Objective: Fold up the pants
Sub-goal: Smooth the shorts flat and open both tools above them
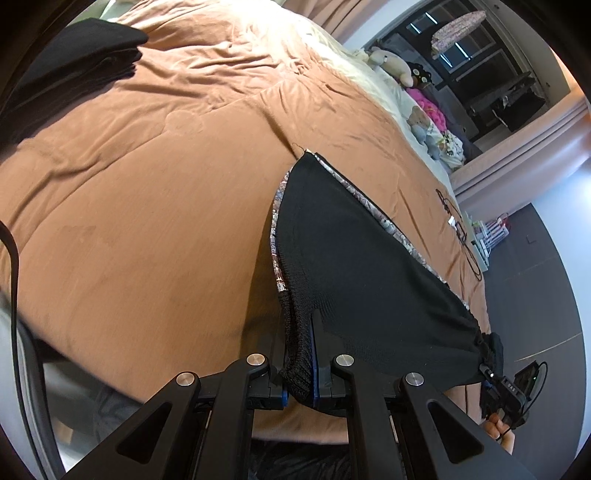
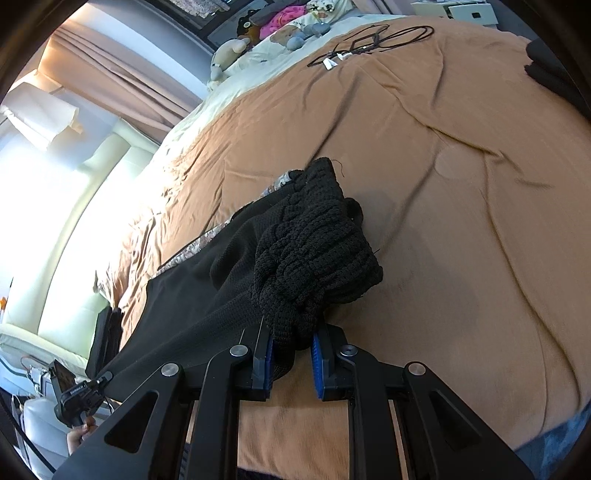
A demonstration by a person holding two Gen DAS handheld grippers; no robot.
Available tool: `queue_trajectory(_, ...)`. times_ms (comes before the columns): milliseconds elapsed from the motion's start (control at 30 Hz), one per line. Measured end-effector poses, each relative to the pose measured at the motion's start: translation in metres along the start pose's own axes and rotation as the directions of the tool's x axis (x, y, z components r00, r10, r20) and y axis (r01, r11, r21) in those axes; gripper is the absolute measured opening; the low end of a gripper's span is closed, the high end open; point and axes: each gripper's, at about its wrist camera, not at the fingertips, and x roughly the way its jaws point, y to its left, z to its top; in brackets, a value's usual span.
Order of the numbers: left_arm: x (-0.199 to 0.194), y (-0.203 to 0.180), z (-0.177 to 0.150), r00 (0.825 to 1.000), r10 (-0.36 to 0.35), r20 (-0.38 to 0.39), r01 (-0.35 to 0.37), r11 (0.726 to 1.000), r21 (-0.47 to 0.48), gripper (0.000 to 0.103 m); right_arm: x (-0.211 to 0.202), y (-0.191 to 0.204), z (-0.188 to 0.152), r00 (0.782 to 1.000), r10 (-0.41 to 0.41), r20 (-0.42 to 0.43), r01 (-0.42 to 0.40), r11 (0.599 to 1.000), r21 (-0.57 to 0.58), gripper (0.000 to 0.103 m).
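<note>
The black knit pants (image 1: pixel 362 266) with a patterned lining edge hang stretched over the orange bedspread (image 1: pixel 147 192). My left gripper (image 1: pixel 301 373) is shut on the ribbed waistband at one end. My right gripper (image 2: pixel 291 354) is shut on the bunched ribbed waistband (image 2: pixel 314 251) at the other end; the pants (image 2: pixel 192 295) run from it to the left. Each gripper shows in the other's view: the right one at the lower right of the left wrist view (image 1: pixel 491 369), the left one at the lower left of the right wrist view (image 2: pixel 99 380).
A stack of folded black clothes (image 1: pixel 77 55) lies on the bed's far side. Black cables (image 2: pixel 369 40) lie on the bedspread near stuffed toys (image 2: pixel 280 26) at the head. Curtains and a bright window (image 2: pixel 74 166) stand beside the bed.
</note>
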Motion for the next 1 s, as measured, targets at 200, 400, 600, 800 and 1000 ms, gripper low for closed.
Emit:
queue_trajectory(200,0.008,0.008,-0.01,0.996,0.076,-0.052,-0.075,0.997,0.017,0.025,-0.004,0.002,-0.011,0.994,-0.104,-0.013,0.104,0.994,-0.042,0.02)
queue_trajectory(400,-0.007,0.011,-0.006,0.998,0.069,0.014,-0.069,0.996,0.05,0.076,-0.029,0.007,-0.012,0.989,-0.135,0.059,0.139,0.989,-0.054,0.064)
queue_trajectory(600,-0.017,0.007,0.005,0.997,0.058,0.042,-0.061,0.996,0.067,0.076,-0.047,0.023,-0.001,0.988,-0.115,0.101,0.126,0.986,-0.113,0.064)
queue_trajectory(800,-0.02,-0.006,0.021,0.998,0.047,0.041,-0.052,0.99,0.131,0.076,-0.043,0.017,0.0,0.989,-0.097,0.11,0.112,0.983,-0.145,0.064)
queue_trajectory(1000,-0.015,-0.017,0.045,0.997,0.049,0.061,-0.058,0.984,0.166,0.076,-0.029,0.018,0.012,0.988,-0.116,0.1,0.13,0.979,-0.157,0.064)
